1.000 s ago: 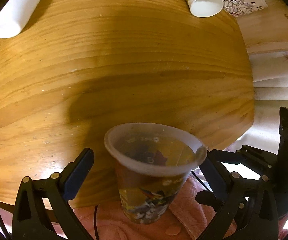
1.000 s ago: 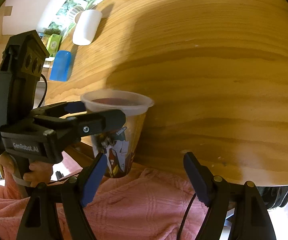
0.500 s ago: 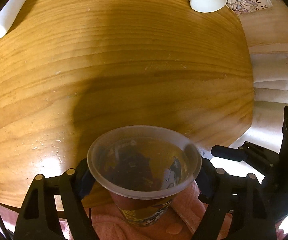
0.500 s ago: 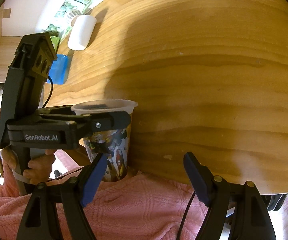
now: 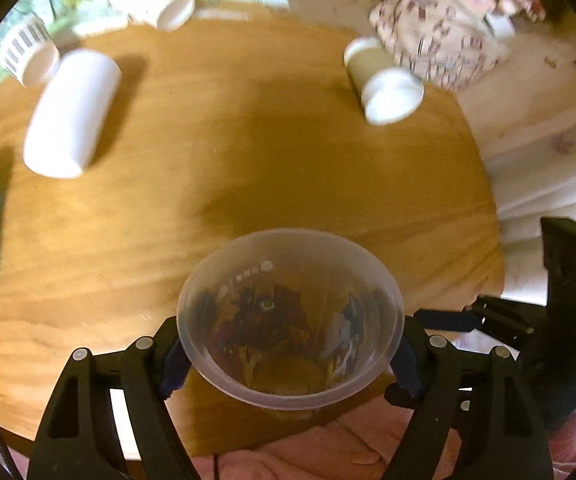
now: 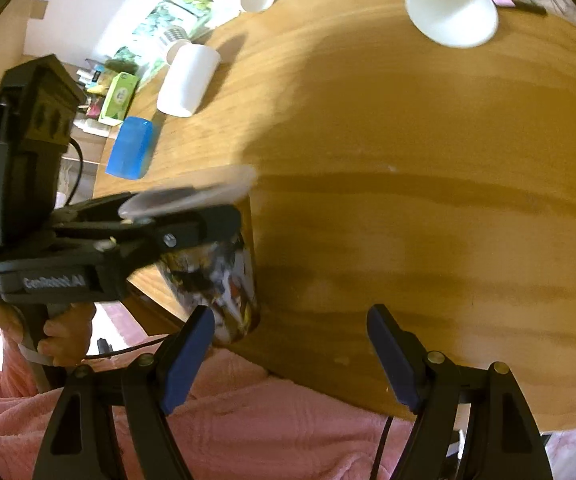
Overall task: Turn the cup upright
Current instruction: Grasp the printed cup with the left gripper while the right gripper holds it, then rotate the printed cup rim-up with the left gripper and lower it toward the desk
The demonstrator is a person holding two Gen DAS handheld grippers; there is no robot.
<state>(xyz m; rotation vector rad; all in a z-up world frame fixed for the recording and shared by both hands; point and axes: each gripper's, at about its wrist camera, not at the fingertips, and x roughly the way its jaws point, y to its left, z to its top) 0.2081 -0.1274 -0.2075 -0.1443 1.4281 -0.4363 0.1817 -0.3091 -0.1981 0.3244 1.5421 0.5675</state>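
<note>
Several cups [image 5: 71, 114] around, left gripper [image 5: 290, 354] clamping cup [image 5: 290, 320]

Round wooden table [image 5: 271, 152]: white cups [image 5: 69, 114] lying, blue cup [image 6: 131, 147].

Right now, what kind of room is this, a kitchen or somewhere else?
Probably a home dining or living room, not certainly a kitchen. A round wooden table holds several cups lying on their sides, such as a white paper cup, and the person wears something pink and fluffy, like a robe.
</note>
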